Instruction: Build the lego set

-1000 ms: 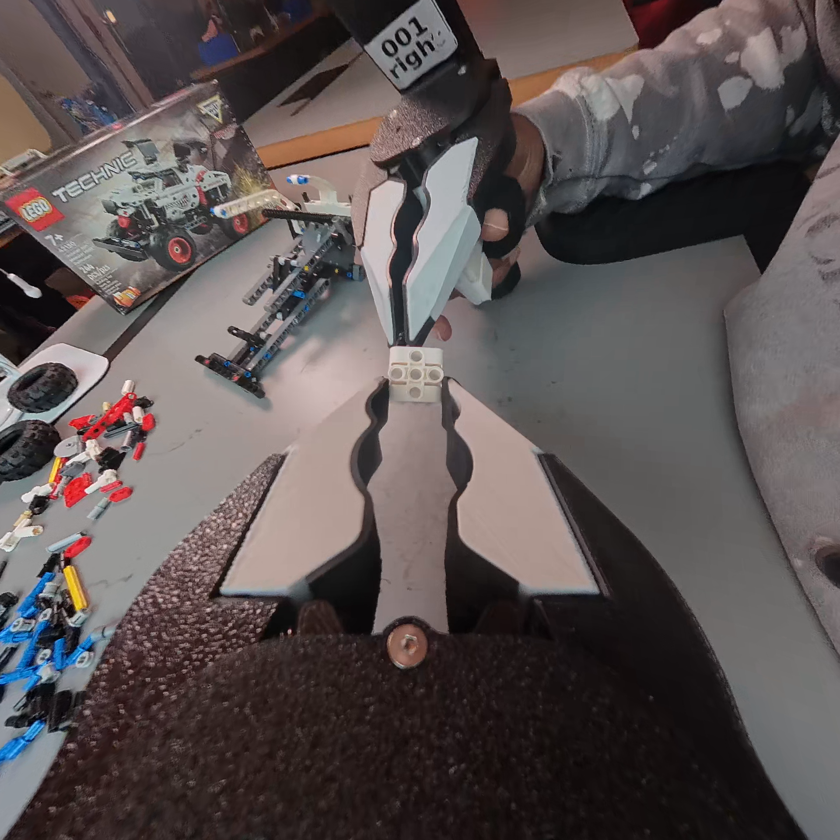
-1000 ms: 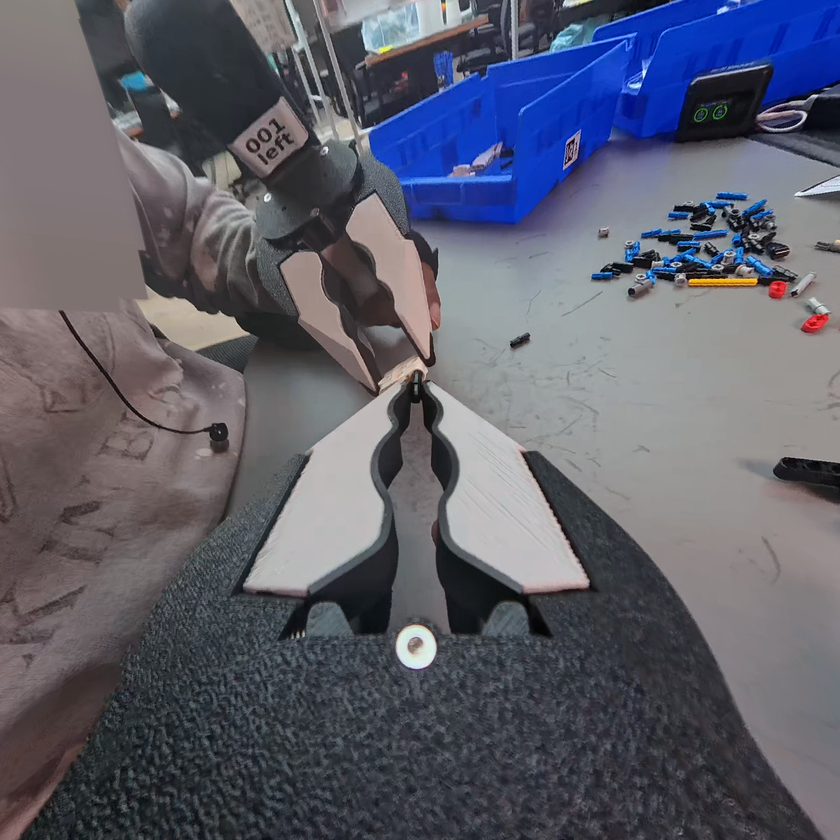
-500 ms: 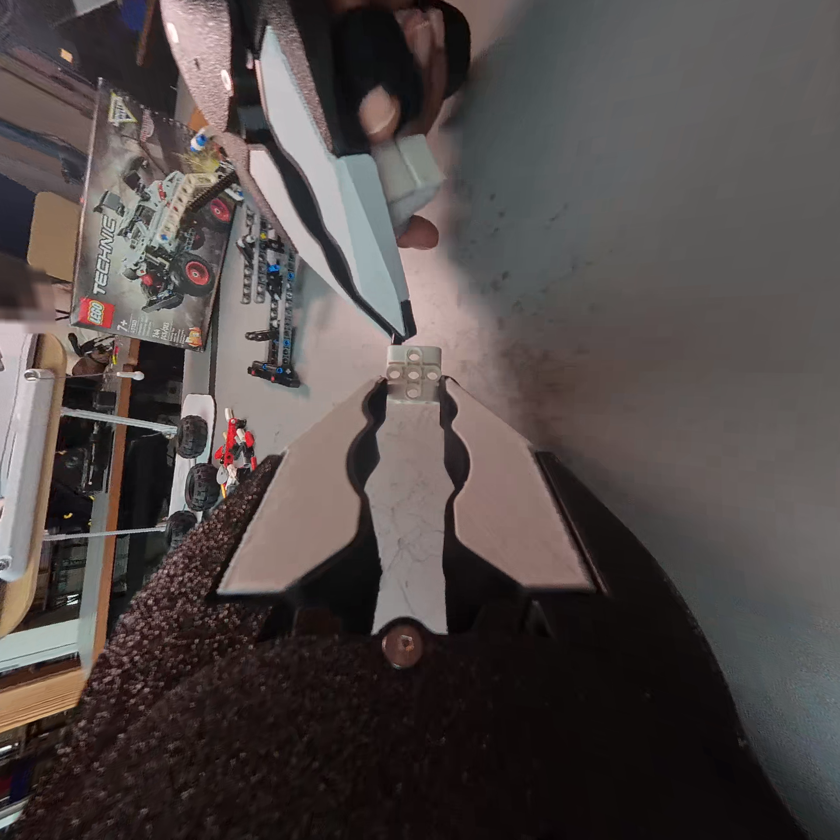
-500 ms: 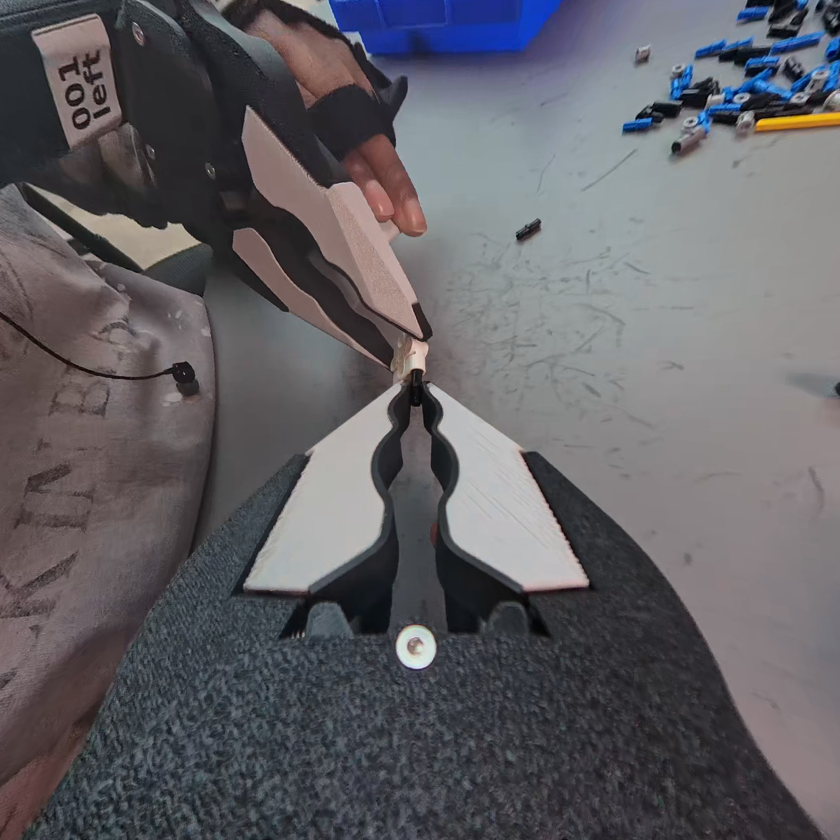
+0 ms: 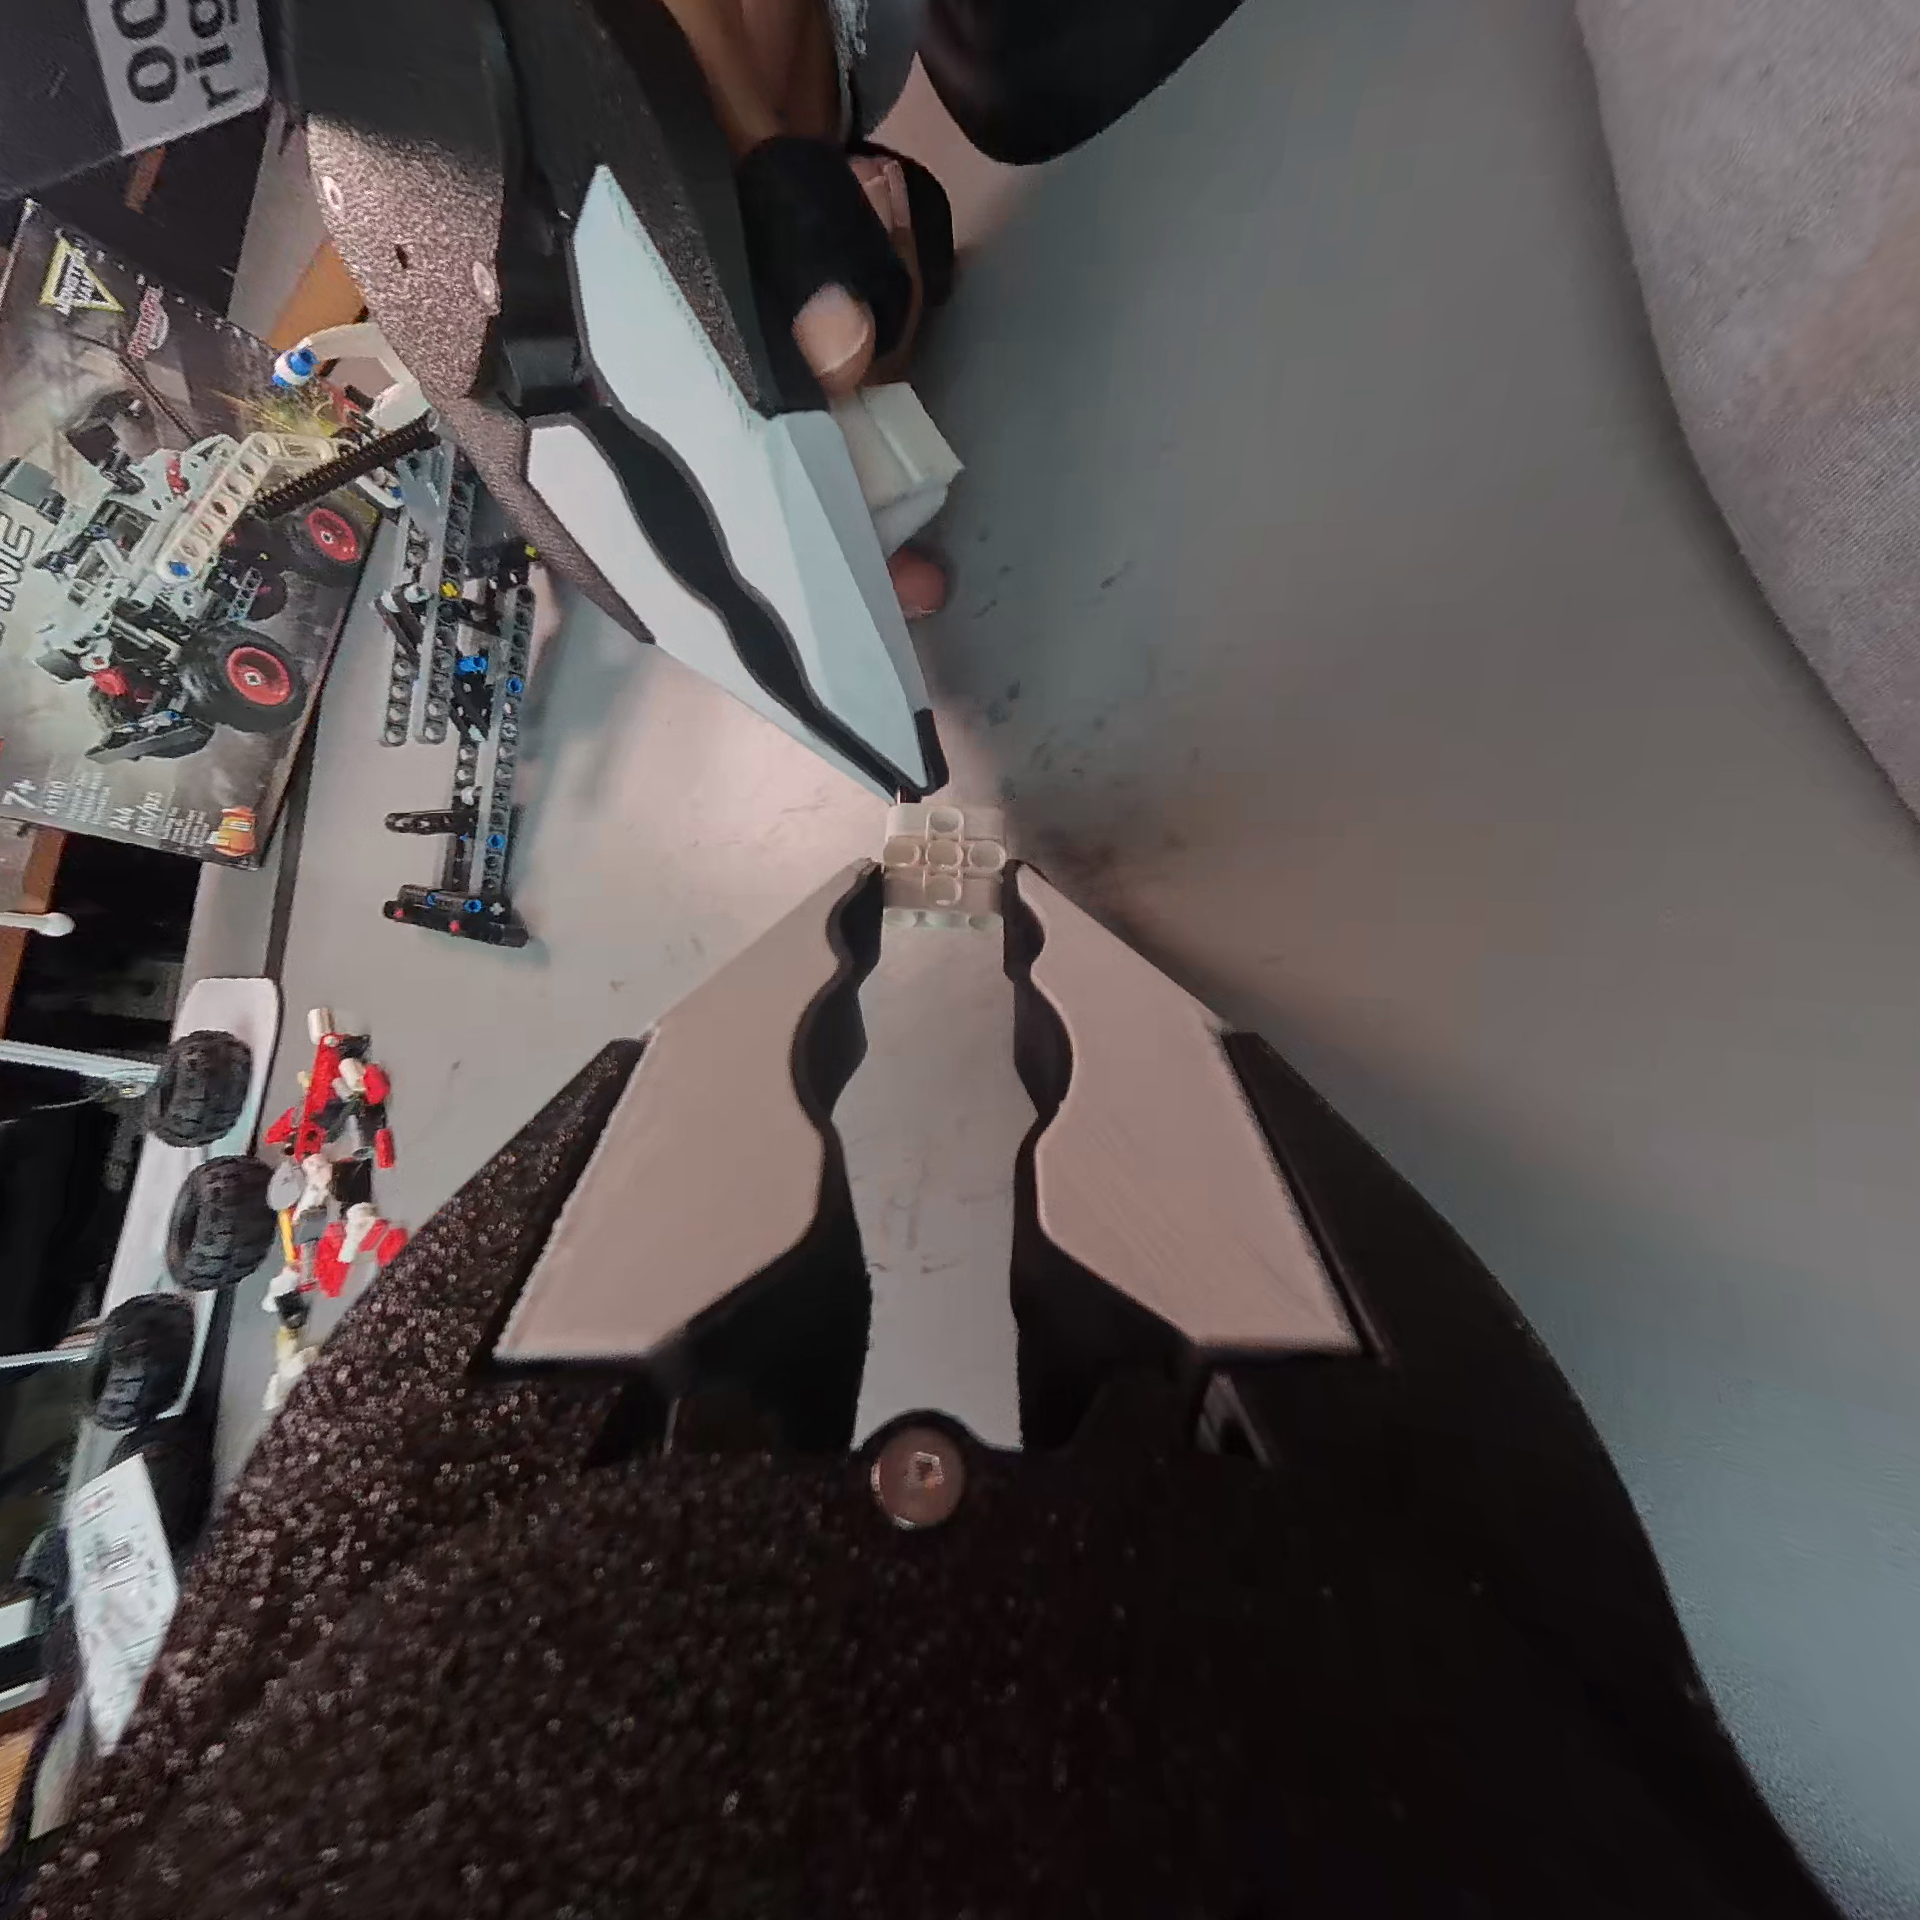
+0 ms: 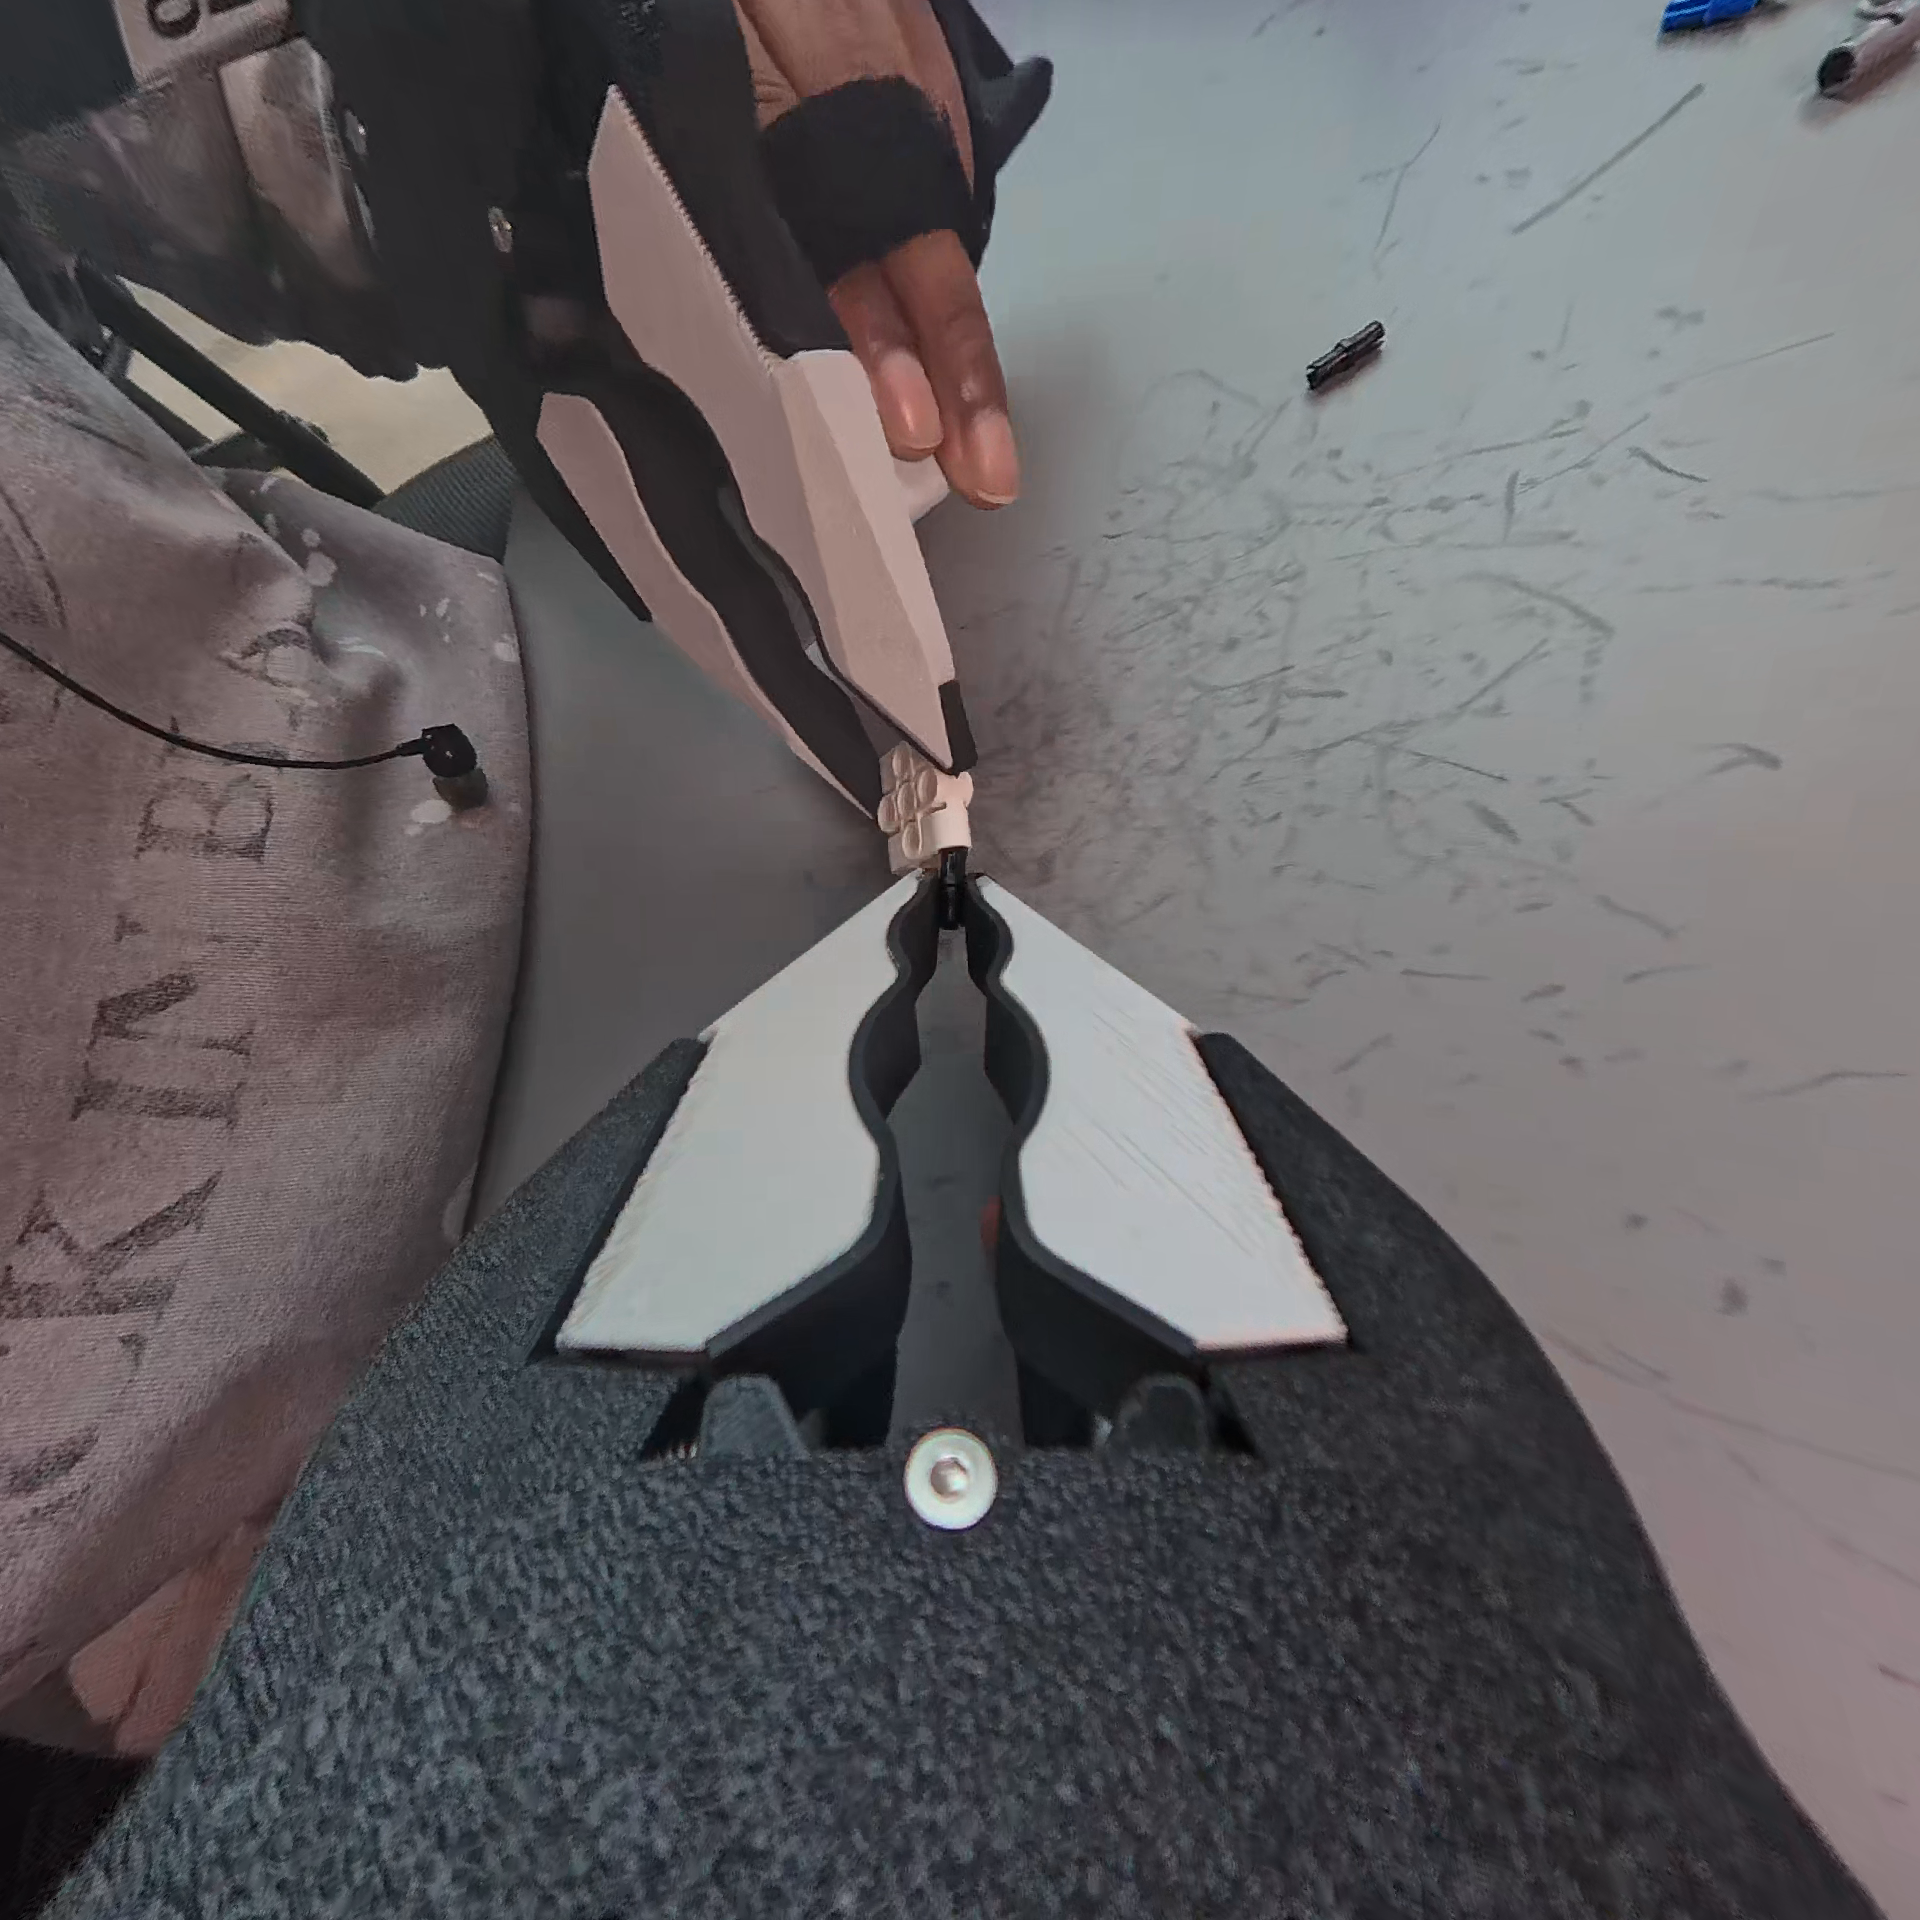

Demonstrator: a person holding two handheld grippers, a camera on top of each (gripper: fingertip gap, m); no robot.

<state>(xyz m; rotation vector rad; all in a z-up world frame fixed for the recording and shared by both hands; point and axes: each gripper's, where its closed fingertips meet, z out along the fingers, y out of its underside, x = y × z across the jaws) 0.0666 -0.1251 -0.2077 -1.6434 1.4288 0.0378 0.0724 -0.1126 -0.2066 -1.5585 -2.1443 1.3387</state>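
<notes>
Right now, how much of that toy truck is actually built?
Not much. A long frame lies assembled beside the box. In hand: the left gripper holds a white block while the right gripper brings a black pin to it. The tyres and loose red parts wait unused.

The left tongs [image 5: 943, 871] are pinching down on something at their tips, jaws drawn in with a narrow gap between them. The right tongs [image 6: 949, 885] are squeezing nearly together at the tips. In the left wrist view the right tongs [image 5: 914, 777] are reaching in from 11 o'clock, tip to tip with the left, a gloved hand [image 5: 852, 281] gripping them.
</notes>
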